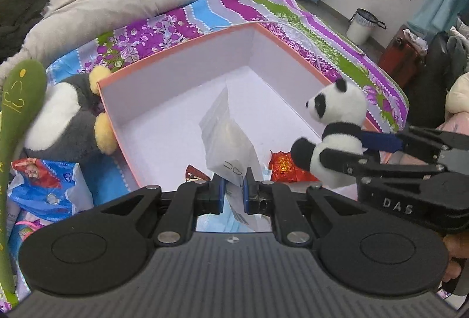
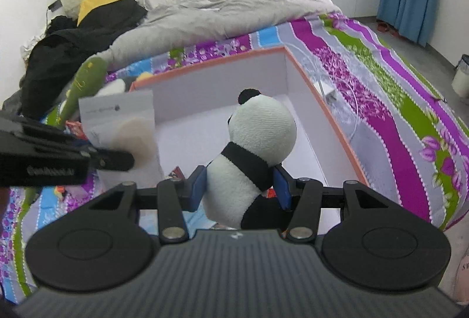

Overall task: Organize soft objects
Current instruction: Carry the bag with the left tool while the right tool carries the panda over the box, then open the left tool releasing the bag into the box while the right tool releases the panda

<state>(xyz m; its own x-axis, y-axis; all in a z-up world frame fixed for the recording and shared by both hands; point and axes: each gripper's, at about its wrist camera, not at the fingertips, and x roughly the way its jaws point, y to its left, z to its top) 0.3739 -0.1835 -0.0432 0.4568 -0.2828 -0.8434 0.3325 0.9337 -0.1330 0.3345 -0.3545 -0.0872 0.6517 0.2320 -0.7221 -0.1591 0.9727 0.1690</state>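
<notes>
An open white box with an orange rim (image 1: 181, 51) (image 2: 331, 124) lies on the patterned bedspread. My left gripper (image 1: 234, 192) is shut on a clear plastic pouch (image 1: 225, 136) holding something white, held over the box's near side; the pouch also shows in the right wrist view (image 2: 123, 124). My right gripper (image 2: 239, 186) is shut on a small panda plush (image 2: 252, 153), gripped at the body and held above the box's near right side; the panda shows in the left wrist view (image 1: 334, 127).
A grey and white penguin plush (image 1: 67, 118) and a long green plush (image 1: 17, 118) lie left of the box. A blue tissue pack (image 1: 44, 186) and red wrappers (image 1: 283, 167) lie near. A grey duvet (image 2: 222, 4) and black clothes (image 2: 76, 39) lie behind.
</notes>
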